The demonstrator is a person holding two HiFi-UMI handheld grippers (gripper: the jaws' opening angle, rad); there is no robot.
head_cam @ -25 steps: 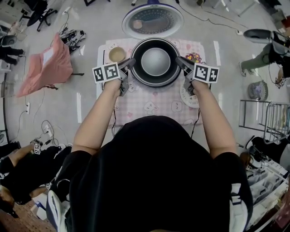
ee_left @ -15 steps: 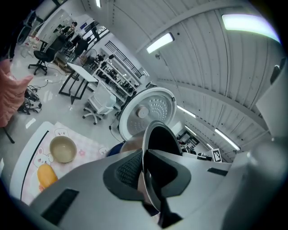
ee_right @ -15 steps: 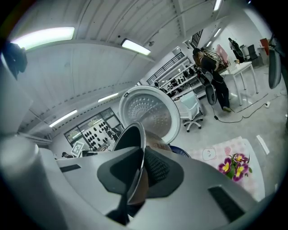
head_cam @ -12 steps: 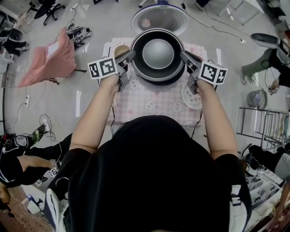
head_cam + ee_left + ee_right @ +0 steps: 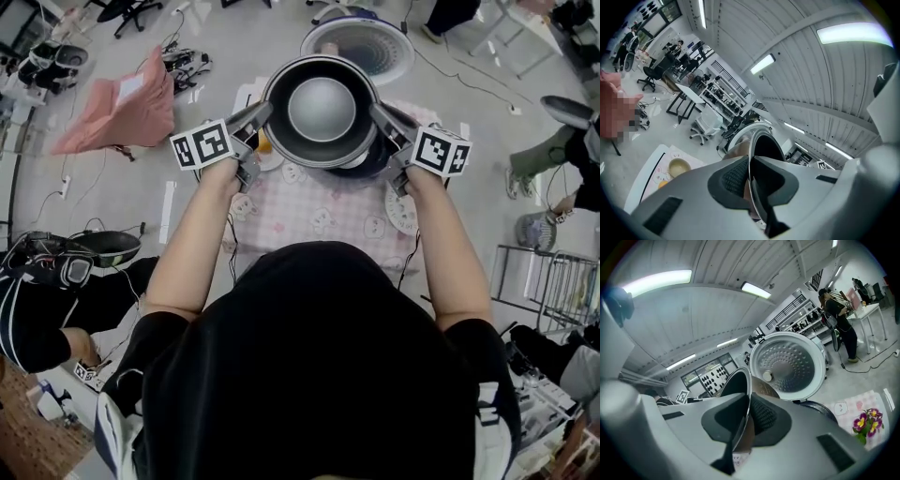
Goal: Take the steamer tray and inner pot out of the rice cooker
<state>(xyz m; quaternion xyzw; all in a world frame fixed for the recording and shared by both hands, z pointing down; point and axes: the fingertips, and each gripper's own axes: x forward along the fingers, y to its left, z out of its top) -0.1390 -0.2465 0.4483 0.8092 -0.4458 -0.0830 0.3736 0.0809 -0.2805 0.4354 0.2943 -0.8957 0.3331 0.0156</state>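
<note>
The inner pot, round with dark walls and a grey bottom, hangs in the air above the table. My left gripper is shut on its left rim and my right gripper on its right rim. In the left gripper view the thin metal rim runs between the ribbed pads of my left gripper. The right gripper view shows that rim clamped in my right gripper. The dark rice cooker body peeks out below the pot on the right. Its open lid stands behind. A white round perforated disc, perhaps the steamer tray, lies on the cloth under my right wrist.
The table carries a pink checked cloth. A small bowl sits at its far left corner. A pink bag lies on the floor to the left, a metal rack stands on the right, and people are around the table.
Both grippers have risen with the inner pot between them. The pot has come up out of the cooker body and now sits higher and a little left of it.
</note>
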